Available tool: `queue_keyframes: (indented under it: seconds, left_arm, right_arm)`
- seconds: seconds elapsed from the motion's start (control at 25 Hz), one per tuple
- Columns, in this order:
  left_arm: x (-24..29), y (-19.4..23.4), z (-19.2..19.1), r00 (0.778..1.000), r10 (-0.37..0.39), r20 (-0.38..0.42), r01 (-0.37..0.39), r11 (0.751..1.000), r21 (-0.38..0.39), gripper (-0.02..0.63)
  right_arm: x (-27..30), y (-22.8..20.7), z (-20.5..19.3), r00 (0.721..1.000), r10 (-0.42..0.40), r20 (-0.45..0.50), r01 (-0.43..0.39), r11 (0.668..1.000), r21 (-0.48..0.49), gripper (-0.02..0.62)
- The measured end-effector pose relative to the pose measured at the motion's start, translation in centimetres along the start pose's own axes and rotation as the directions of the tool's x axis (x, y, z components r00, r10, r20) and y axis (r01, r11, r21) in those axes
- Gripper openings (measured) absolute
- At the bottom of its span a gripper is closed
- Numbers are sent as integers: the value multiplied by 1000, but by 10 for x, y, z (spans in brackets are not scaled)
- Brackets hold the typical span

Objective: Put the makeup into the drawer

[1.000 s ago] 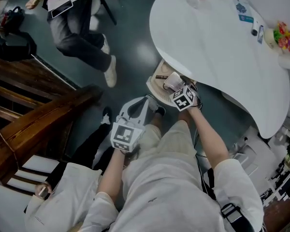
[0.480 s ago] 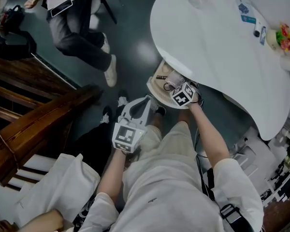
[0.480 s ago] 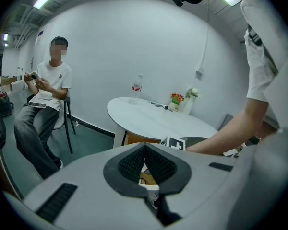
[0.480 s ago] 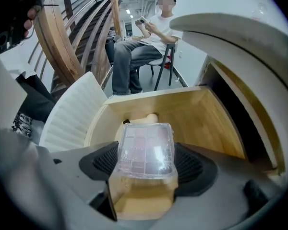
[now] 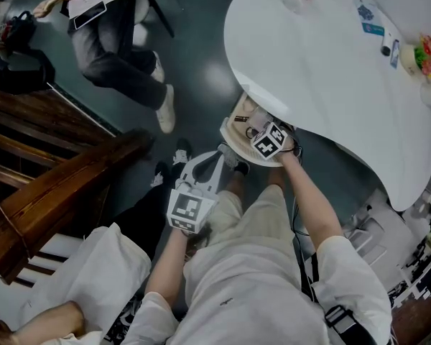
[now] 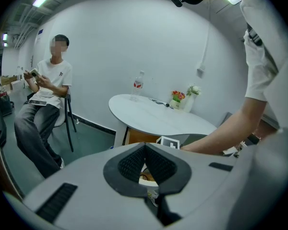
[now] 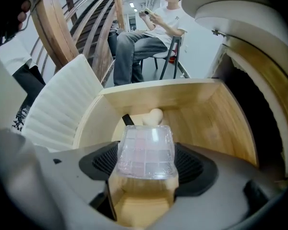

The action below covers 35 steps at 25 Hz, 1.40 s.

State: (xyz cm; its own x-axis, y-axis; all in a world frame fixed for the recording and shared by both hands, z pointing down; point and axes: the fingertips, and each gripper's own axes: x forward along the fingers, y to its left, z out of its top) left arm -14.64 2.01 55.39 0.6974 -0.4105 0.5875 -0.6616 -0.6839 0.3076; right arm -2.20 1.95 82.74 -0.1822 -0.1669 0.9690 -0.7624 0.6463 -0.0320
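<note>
Grey-green floor (image 5: 194,63) with a dull sheen runs under a bare, white-walled room. Nearest the wearer, the left gripper (image 5: 226,152) points out low over the knees, its ribbed black pads pressed together with nothing between them. Just beyond it, the right gripper (image 7: 145,162) points steeply down and is clamped on the palette (image 7: 145,150), a clear plastic case with rounded corners and a grid of pale pink squares, held upright between the pads over the open drawer (image 7: 221,114). That drawer is smooth light wood with a curved front wall, pulled out from under the table (image 5: 323,70). On its bottom lie a beige egg-shaped sponge (image 7: 155,115) and a slim black stick (image 7: 127,120), both beyond the palette and apart from it. The table has a matte white top with a rounded, bean-like outline; a clear bottle (image 6: 137,86) and a small bunch of flowers (image 6: 177,97) stand on it, well apart. To the left, a white ribbed cushion (image 7: 57,99) sits by a bench (image 5: 50,192) of curved dark-wood slats. Farthest back, a person (image 5: 122,49) sits on a thin-legged chair.
</note>
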Motion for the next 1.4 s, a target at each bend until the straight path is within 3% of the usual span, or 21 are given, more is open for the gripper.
queue_keyframes:
  seconds: [0.28,1.4]
  left_arm:
    - [1,3,-5,1000,-1,-8,1,1000,4,9]
    - [-1,-11,2,1000,5,13,-5,1000,10,9]
  right_arm:
    - [9,0,1,1000,-11,-20,10,999,-49,374]
    - [-12,9,-15,1000,7,-6,-7,999,-40,374]
